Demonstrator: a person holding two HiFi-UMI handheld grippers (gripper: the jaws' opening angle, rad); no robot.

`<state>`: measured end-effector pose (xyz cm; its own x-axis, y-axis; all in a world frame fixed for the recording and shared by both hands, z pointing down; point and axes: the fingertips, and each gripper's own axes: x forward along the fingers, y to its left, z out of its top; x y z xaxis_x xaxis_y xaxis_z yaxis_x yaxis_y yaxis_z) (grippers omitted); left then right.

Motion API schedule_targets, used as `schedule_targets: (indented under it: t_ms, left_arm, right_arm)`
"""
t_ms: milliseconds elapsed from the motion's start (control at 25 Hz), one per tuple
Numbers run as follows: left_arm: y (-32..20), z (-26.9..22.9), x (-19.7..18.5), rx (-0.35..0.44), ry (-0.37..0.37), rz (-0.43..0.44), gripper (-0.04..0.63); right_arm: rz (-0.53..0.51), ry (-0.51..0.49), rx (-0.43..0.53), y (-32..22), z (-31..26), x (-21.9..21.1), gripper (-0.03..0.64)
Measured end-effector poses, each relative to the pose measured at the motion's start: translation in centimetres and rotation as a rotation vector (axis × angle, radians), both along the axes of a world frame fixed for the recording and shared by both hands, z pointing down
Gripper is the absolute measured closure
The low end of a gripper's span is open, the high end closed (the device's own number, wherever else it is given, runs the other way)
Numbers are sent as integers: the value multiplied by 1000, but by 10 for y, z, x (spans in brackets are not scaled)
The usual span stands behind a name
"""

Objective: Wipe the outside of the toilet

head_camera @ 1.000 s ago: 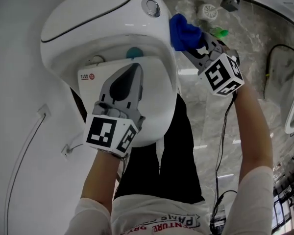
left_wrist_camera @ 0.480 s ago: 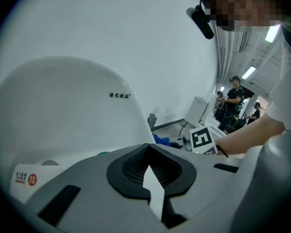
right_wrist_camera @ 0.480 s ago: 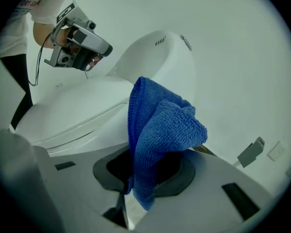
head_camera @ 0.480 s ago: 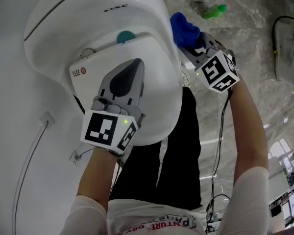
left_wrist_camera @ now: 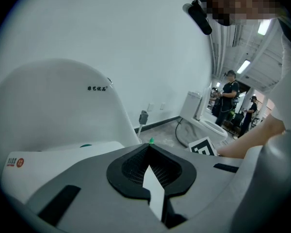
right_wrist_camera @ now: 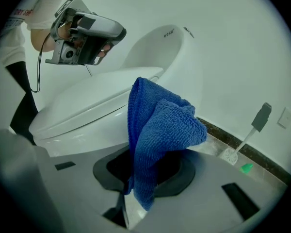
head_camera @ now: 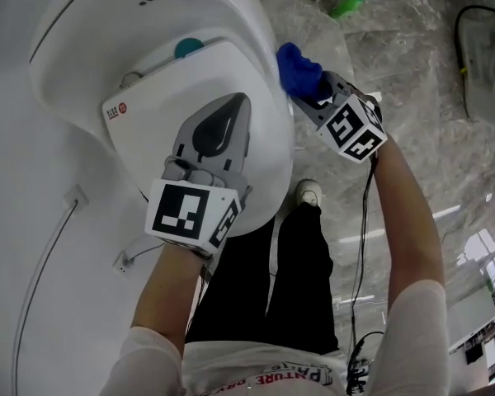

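The blue cloth (head_camera: 297, 66) is pinched in the right tongs (head_camera: 318, 97), whose jaws are closed on a fold so that most of it bunches out ahead. It sits against the right flank of the toilet (head_camera: 268, 52), just below the edge of the closed lid (head_camera: 148, 143). To wipe well from here, I judge that the bunch should be pressed broad against the porcelain rather than dabbed with its tip. It should then be drawn along the curve in overlapping passes, with the wrist turned so the hard jaws never meet the glaze; the loose end could slip free under a light grip. The left tongs (head_camera: 239, 101), jaws together with nothing between them, lie over the lid and point toward the tank; I cannot tell whether they touch it. Both forearms reach forward and down, and the right is stretched further, beside the bowl, with its wrist angled inward.
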<state>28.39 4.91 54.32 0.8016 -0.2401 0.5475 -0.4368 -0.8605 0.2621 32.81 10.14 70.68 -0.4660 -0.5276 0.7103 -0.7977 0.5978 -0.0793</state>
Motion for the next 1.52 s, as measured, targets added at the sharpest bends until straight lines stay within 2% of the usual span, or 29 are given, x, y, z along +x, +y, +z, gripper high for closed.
schedule_targets:
  t_ms: [360,760,1120,1400,1520]
  left_arm:
    - [57,-6,2,55,8,-64,589]
    - [133,5,-40,32,-6,-155,589]
    - [165,-7,-110,6,19,-230,589]
    - [182,-18,-175,27,44,-202,589]
    - [189,-16,-204,36,39,-185,589]
  right_arm:
    - [16,-49,-52,57,16,-21,531]
    - [-13,-33,-36,135,25,-61,531]
    - [189,13,-51,163,18,-92,531]
    - [377,90,-63,186,14,-124,531]
    - [456,87,-73,200,14,-142,531]
